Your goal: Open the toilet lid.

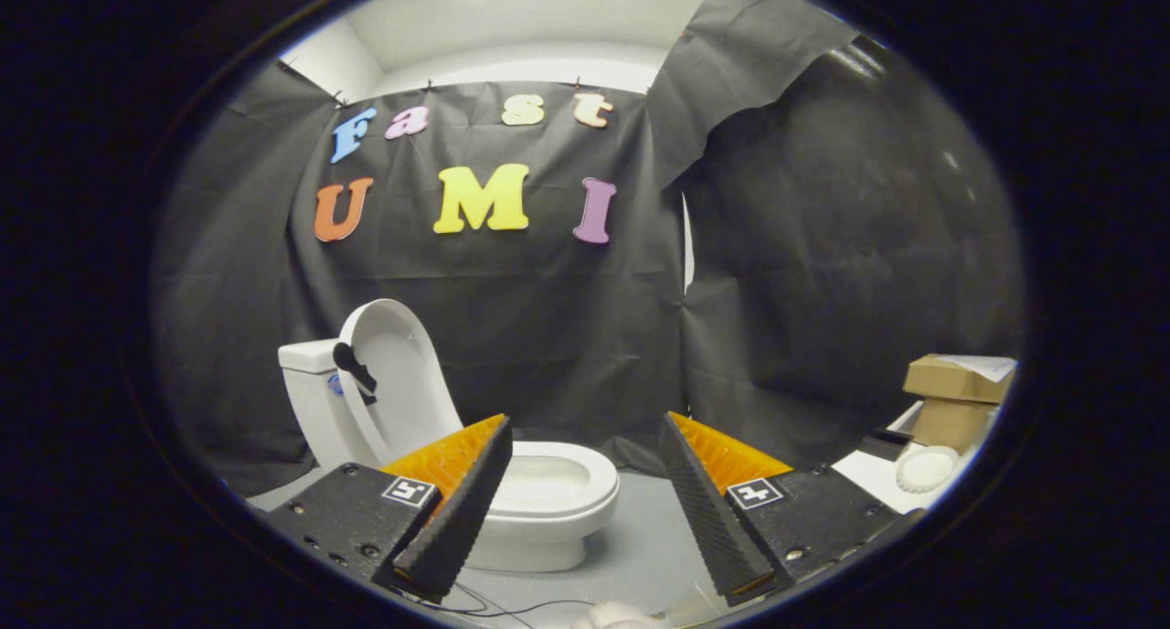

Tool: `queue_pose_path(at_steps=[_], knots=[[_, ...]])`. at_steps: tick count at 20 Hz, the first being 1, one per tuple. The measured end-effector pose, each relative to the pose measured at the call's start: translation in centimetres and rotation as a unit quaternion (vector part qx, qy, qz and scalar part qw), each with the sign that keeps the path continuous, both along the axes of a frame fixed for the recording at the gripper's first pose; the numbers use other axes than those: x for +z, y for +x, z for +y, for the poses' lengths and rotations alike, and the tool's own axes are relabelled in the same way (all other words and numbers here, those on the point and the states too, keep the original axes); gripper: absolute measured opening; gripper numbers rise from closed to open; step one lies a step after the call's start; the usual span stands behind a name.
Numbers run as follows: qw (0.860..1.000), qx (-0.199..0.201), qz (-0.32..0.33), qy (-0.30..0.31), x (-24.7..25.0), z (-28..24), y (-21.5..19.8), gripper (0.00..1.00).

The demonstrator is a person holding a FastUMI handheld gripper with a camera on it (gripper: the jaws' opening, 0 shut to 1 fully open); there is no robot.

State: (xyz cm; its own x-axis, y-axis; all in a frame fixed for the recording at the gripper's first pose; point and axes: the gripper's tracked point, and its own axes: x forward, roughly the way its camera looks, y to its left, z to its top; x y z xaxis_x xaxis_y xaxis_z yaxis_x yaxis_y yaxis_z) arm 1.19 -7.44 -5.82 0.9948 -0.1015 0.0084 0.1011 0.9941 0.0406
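Observation:
A small white toilet [548, 510] stands on the grey floor just beyond my left finger. Its lid [402, 373] is raised upright and leans back against the white tank [306, 387]. A black handle piece [352, 368] sticks out from the lid's edge. The seat and bowl opening [548, 478] lie exposed, partly hidden behind my left finger. My gripper [585, 428] is open, its fingers spread wide with nothing between them, held back from the toilet.
Black cloth walls enclose the booth behind and to the right. Cardboard boxes [955, 396] and a white ribbed round object [925, 469] sit on a white surface beyond my right finger. A thin cable [512, 606] lies on the floor near the fingers.

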Motion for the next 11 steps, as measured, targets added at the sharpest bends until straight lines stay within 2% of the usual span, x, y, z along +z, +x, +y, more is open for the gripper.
queue_pose_path(at_steps=[11], knots=[[0.999,0.02,0.011,0.027,-0.52,0.26,-0.02,1.0]])
